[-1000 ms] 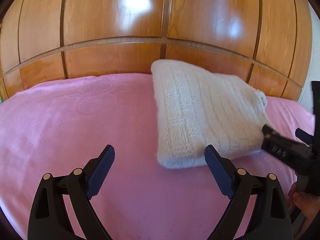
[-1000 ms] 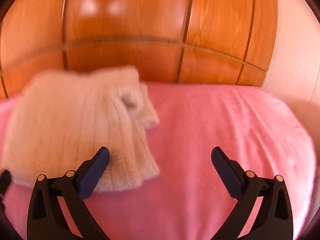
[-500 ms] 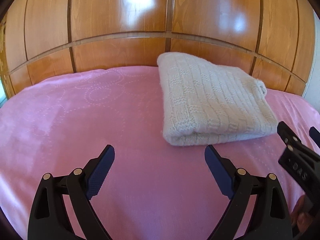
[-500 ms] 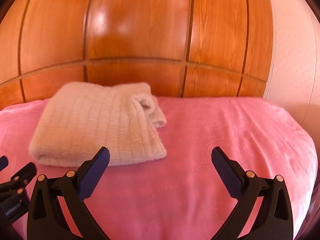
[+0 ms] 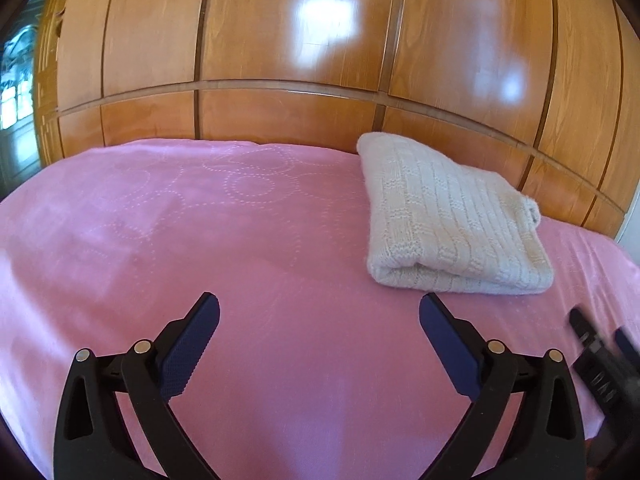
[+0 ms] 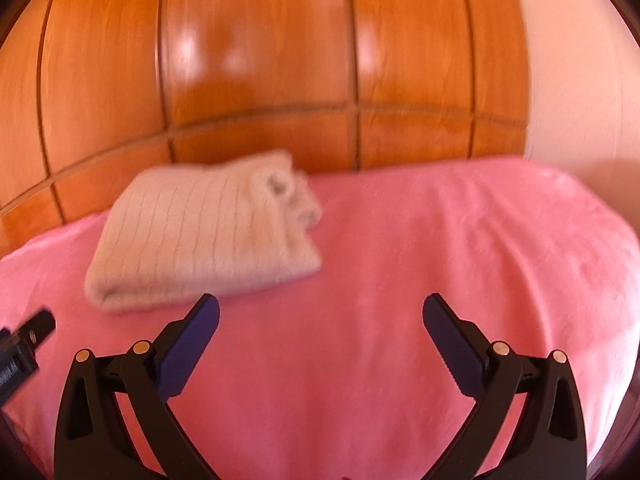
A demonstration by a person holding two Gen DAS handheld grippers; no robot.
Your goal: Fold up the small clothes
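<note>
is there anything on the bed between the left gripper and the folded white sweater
No: only bare pink bedspread separates the open left gripper from the folded white sweater. The left wrist view shows it clearly.

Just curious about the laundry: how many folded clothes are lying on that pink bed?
1. A cream knitted sweater lies folded on the pink bedspread, close to the wooden headboard. Anything beyond the views' edges stays unseen.
</note>
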